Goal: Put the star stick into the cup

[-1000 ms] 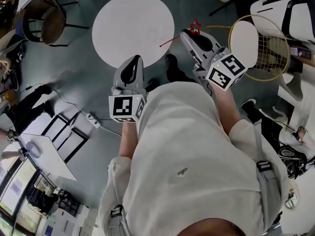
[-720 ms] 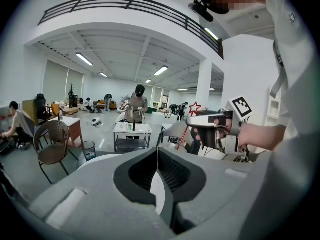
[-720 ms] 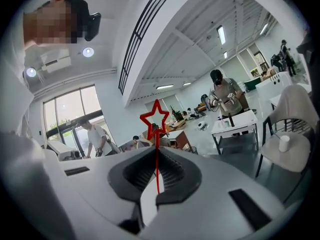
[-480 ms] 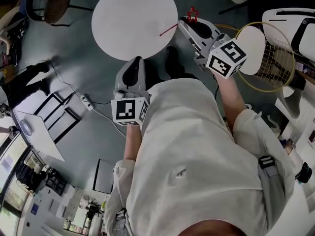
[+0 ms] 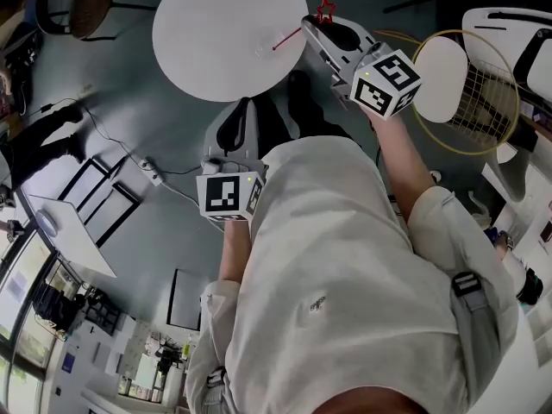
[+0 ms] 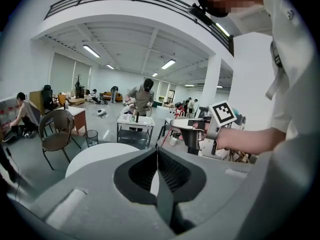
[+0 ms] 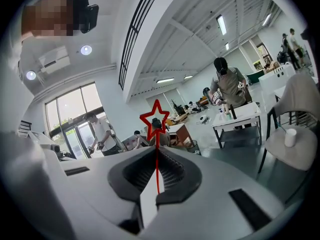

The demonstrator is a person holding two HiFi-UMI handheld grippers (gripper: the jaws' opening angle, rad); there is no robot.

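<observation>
My right gripper (image 5: 310, 22) is shut on a thin red stick (image 5: 289, 39) topped by an outlined red star (image 5: 325, 9). The stick's lower end reaches over the right rim of the round white table (image 5: 216, 24). In the right gripper view the star (image 7: 154, 120) stands above the closed jaws (image 7: 157, 151). A small white cup (image 7: 290, 136) shows far to the right there. From the left gripper view the cup (image 6: 173, 141) sits just below the right gripper (image 6: 174, 125). My left gripper (image 5: 241, 109) hangs shut and empty near the table's front edge.
A wicker chair (image 5: 82, 3) stands left of the table. A racket (image 5: 483, 84) and a small white round top (image 5: 440, 72) lie to the right. A cable with a power strip (image 5: 148, 172) crosses the floor. Further off, someone stands behind a cart table (image 6: 135, 123).
My right gripper has carried the star stick closer to the table's right rim and a little lower. The left gripper has hardly moved. The head view has shifted.
</observation>
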